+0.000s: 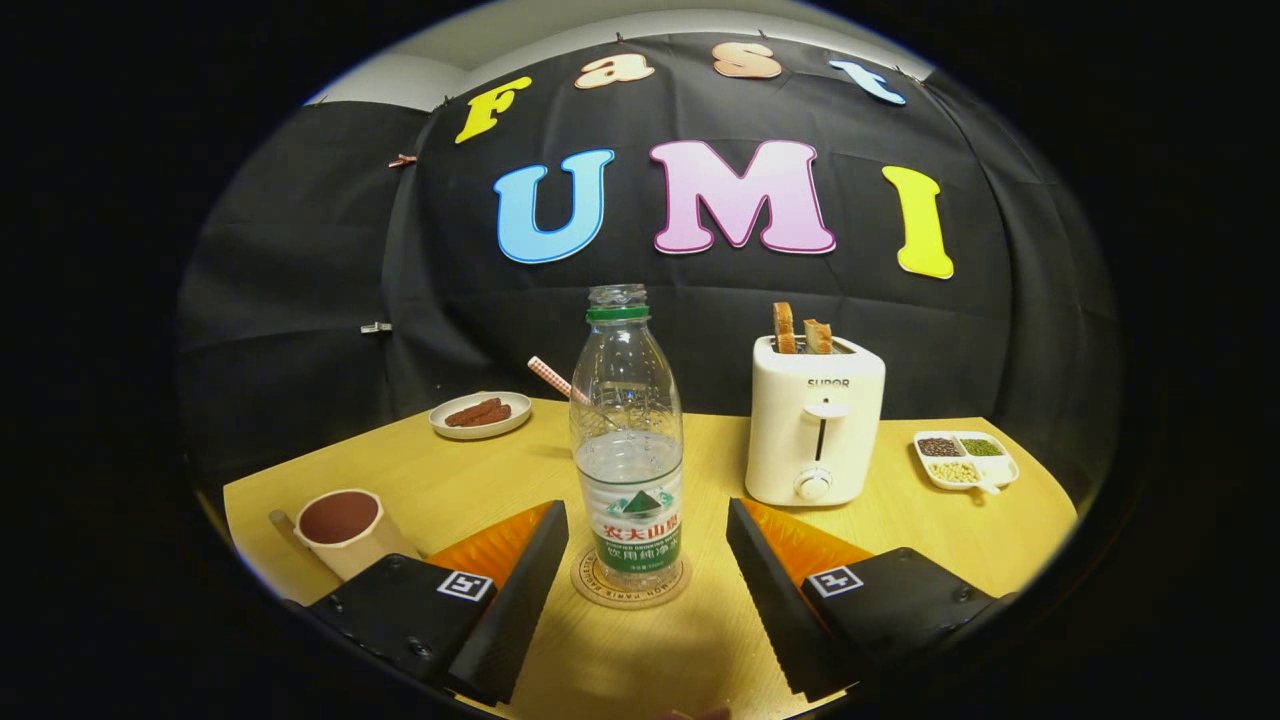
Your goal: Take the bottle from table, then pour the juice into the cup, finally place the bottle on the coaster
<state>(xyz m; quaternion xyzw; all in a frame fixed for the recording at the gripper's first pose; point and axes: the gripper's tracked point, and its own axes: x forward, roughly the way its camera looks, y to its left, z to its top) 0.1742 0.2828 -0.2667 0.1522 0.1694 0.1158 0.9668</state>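
Observation:
A clear plastic bottle (627,440) with no cap and a green neck ring stands upright on a round coaster (630,583), about a third full of clear liquid. My gripper (645,560) is open, one finger on each side of the bottle's base, neither touching it. A pale cup (342,527) with dark liquid inside stands to the left of the left finger (520,590).
A white toaster (815,425) with two bread slices stands beyond the right finger. A divided dish of grains (965,458) lies right of it. A plate with sausages (480,413) sits far left, and a checked straw (556,382) shows behind the bottle. Wooden table (660,650).

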